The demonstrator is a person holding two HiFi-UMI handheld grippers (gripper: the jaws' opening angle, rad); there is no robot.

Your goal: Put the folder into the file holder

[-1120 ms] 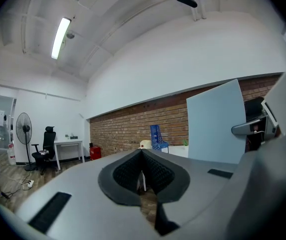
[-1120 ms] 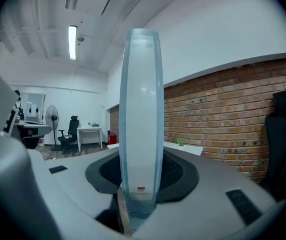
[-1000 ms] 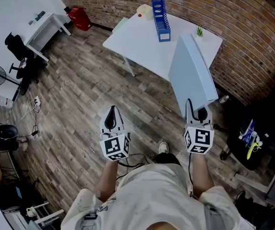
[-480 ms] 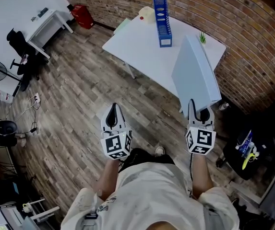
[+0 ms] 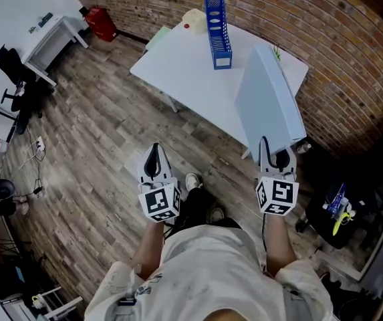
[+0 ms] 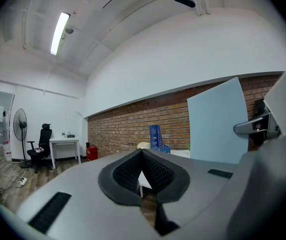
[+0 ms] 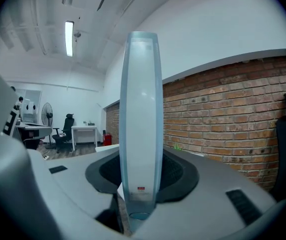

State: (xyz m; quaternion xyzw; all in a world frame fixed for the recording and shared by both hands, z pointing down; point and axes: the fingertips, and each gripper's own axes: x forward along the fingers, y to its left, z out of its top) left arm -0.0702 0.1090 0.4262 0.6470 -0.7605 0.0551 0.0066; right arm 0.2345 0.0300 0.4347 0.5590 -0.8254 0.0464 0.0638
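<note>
My right gripper [image 5: 274, 158] is shut on a pale blue folder [image 5: 269, 102], held upright by its spine; the folder [image 7: 141, 124] stands edge-on between the jaws in the right gripper view. A blue file holder [image 5: 216, 29] stands on the white table [image 5: 184, 65] ahead, well beyond the folder. The file holder [image 6: 156, 140] also shows far off in the left gripper view, left of the folder [image 6: 216, 121]. My left gripper [image 5: 154, 162] hangs over the wooden floor, shut, with nothing between its pads [image 6: 142, 171].
A brick wall [image 5: 338, 39] runs behind the table. A small green plant [image 5: 276, 53] and a pale object [image 5: 192, 19] sit on the table. A red object [image 5: 97, 22], a white desk [image 5: 47, 35] and office chair [image 5: 14, 72] stand left. A black chair [image 5: 341, 209] is at right.
The view has shifted slightly as the person steps on; the table and file holder sit a little further left and lower. Both grippers keep their pose, with the folder still held.
</note>
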